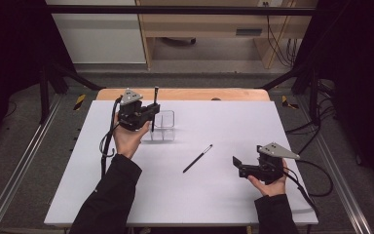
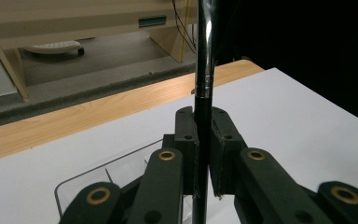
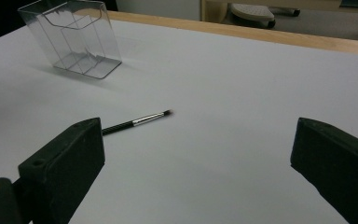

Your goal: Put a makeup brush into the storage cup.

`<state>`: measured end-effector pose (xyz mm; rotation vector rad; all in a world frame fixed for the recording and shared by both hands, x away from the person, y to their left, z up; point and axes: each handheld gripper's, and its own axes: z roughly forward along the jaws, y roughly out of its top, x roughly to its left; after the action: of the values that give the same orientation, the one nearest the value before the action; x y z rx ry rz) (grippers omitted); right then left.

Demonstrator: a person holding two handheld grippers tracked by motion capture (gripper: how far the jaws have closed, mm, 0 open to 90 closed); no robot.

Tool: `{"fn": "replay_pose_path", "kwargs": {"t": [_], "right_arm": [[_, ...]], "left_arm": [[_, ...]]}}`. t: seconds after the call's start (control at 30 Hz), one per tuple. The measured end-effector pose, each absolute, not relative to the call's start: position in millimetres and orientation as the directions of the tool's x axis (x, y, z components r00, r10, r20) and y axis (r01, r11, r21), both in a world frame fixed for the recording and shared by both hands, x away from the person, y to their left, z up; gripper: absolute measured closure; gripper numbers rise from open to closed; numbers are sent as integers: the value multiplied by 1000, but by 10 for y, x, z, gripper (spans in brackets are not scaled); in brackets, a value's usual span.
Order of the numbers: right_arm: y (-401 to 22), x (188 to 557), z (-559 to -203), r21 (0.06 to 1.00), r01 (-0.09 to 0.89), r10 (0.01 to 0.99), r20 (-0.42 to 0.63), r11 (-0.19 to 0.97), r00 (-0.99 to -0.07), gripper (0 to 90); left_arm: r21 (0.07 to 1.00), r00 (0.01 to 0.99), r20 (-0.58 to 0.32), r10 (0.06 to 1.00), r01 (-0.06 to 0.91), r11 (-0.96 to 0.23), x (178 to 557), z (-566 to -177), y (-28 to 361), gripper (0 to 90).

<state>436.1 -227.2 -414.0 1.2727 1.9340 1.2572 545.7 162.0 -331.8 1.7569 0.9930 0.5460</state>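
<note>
My left gripper [image 1: 152, 111] is shut on a thin black brush with a silver ferrule [image 2: 204, 56], which stands upright between the jaws, above a clear plastic organiser box [image 1: 164, 125]. In the left gripper view a corner of that clear box [image 2: 81, 182] lies just below the jaws. A second black brush [image 1: 197, 158] lies flat on the white table top, between the two hands. My right gripper [image 1: 237, 165] hovers open over the table's right part; in its own view the lying brush [image 3: 137, 122] sits ahead of its wide-apart jaws and the clear box [image 3: 74, 39] stands farther off.
The white table top [image 1: 214, 122] sits on a wooden table whose edge [image 1: 185, 94] shows at the back. Cables trail from both grippers. Beyond the table stand a wooden shelf unit [image 1: 209, 24] and dark frame struts [image 1: 48, 78].
</note>
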Motion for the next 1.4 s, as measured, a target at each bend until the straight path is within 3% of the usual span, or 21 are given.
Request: {"fn": "replay_pose_path", "kwargs": {"t": [1.4], "right_arm": [[-2278,4368,-4131,894,428,894,78,133,-441,31]], "left_arm": [[923,481,-85,873,368,-113,5981,-3512,1576,825]]}}
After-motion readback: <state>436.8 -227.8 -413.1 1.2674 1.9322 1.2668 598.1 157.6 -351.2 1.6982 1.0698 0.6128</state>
